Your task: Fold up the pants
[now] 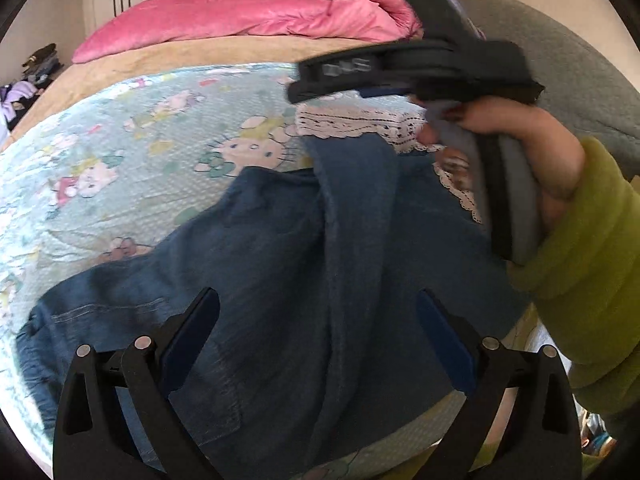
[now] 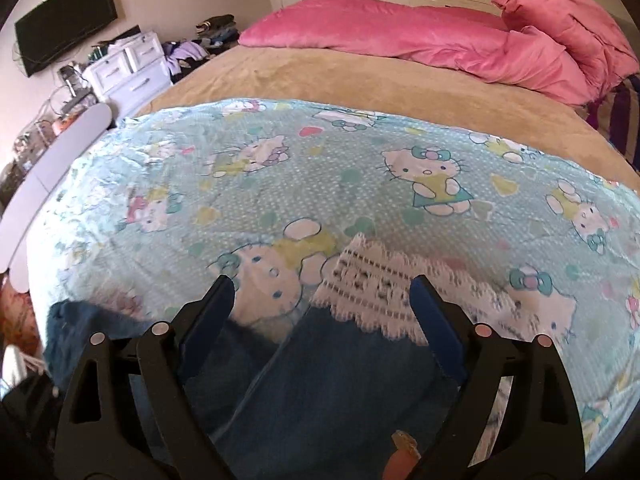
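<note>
Blue denim pants (image 1: 280,260) lie spread on a light blue cartoon-cat sheet (image 1: 120,152), with a white lace hem (image 1: 352,122) at the far end. My left gripper (image 1: 318,300) hovers open over the middle of the pants, nothing between its fingers. A hand in a green sleeve (image 1: 592,264) holds my right gripper (image 1: 304,80) above the lace hem. In the right wrist view, the right gripper (image 2: 322,284) is open over the pants leg (image 2: 320,380), its fingers either side of the lace hem (image 2: 372,284) and apart from it.
A pink duvet (image 2: 400,36) is bunched at the far end of the bed on a tan blanket (image 2: 320,76). White drawers (image 2: 128,68) and a wall screen (image 2: 64,20) stand to the left. A grey padded surface (image 1: 560,60) rises at the right.
</note>
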Motion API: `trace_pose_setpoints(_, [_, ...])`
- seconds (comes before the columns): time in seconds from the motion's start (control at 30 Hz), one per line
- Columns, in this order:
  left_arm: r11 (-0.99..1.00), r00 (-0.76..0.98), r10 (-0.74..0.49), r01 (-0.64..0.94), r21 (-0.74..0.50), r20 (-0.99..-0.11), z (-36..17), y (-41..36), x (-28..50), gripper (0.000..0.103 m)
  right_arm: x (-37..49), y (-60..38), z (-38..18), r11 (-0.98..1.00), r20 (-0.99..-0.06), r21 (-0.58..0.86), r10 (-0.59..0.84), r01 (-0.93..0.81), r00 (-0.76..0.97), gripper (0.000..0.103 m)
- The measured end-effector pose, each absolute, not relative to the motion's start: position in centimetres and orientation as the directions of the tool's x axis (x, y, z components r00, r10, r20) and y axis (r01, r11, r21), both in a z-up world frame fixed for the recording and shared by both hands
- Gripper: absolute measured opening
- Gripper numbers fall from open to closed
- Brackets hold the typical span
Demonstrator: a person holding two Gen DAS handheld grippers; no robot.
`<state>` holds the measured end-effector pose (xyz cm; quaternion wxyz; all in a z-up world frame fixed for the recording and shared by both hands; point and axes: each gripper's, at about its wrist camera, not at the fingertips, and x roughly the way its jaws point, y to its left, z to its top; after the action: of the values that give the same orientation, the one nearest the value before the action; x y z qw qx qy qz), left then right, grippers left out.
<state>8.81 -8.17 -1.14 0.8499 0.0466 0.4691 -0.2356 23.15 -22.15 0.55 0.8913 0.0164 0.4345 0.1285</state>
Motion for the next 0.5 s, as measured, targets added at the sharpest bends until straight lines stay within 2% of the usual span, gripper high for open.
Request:
trace_pose_setpoints(0.03, [0.880,0.430,-0.368,0.447,-0.160,-0.824,-1.5,-8.3,9.0,0.076,23.7,-22.1,0.3,0.968,-0.777,0.138,0.238,-0.210,0.584,0.083])
trace_pose_setpoints(0.1, [0.869,0.398,-0.393,0.455,-0.194,-0.829,-2.1,-8.5,9.4,0.056,24.6,-21.9,-0.2,0.972,-0.789,0.128,0.220,-0.196,0.574,0.083])
trace_pose_setpoints(0.17, [0.868,0.386,-0.392,0.457,-0.196,-0.835,-2.7,-8.9,9.7,0.049,25.4,-21.6,-0.6,0.974,-0.798,0.123,0.212,-0.191,0.565,0.083])
trace_pose_setpoints(0.23, [0.859,0.368,-0.405,0.468,-0.210,-0.837,-3.4,-9.3,9.8,0.023,26.1,-21.4,-1.1,0.977,-0.806,0.114,0.196,-0.179,0.559,0.083])
trace_pose_setpoints(0.27, [0.852,0.353,-0.415,0.475,-0.221,-0.839,-3.8,-9.4,9.8,0.017,26.4,-21.4,-1.4,0.978,-0.809,0.110,0.191,-0.176,0.555,0.083])
trace_pose_setpoints(0.3, [0.850,0.348,-0.415,0.478,-0.221,-0.841,-4.0,-9.6,9.7,0.013,26.8,-21.2,-1.7,0.980,-0.816,0.102,0.181,-0.172,0.549,0.083])
trace_pose_setpoints(0.4, [0.846,0.343,-0.411,0.489,-0.213,-0.845,-4.6,-10.0,9.5,0.012,28.1,-21.1,-3.4,0.988,-0.846,0.061,0.127,-0.144,0.518,0.081])
trace_pose_setpoints(0.47, [0.844,0.347,-0.408,0.495,-0.204,-0.845,-4.6,-10.1,9.3,0.012,28.8,-21.3,-4.6,0.991,-0.858,0.054,0.110,-0.125,0.501,0.067])
trace_pose_setpoints(0.5, [0.844,0.347,-0.408,0.497,-0.204,-0.844,-4.6,-10.1,9.3,0.012,29.1,-21.5,-5.1,0.991,-0.862,0.056,0.110,-0.123,0.495,0.045])
